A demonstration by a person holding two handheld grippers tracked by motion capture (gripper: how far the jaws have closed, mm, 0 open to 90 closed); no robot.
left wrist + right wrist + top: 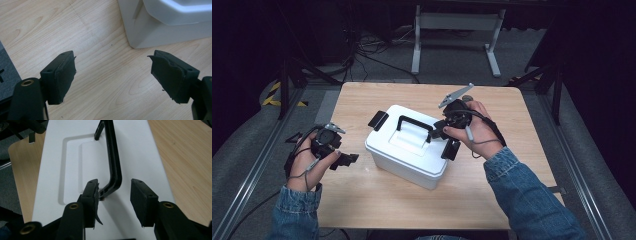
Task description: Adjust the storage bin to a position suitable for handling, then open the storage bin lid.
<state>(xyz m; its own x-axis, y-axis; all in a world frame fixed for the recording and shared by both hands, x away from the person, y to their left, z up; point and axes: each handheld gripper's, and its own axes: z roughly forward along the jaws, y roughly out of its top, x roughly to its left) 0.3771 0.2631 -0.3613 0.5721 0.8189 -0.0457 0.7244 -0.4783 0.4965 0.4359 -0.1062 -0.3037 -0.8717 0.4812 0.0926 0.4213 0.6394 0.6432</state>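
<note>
White box [404, 150] on table [512, 200], flat lid, black handle [113, 165] standing upright, black latch [378, 120] at far end. Right gripper [113, 195] jaws part open around handle's near end, left pad just beside it, gripping nothing. Left gripper [112, 77] jaws wide open, empty; box corner ahead of its right jaw.

A light wooden counter [377, 200] with rounded corners is seen on a grey carpeted floor [452, 65]. Behind it a white metal frame [457, 22] is set, and black cables [369, 47] are strewn nearby. Yellow-and-black tape [274, 95] is stuck at left.
</note>
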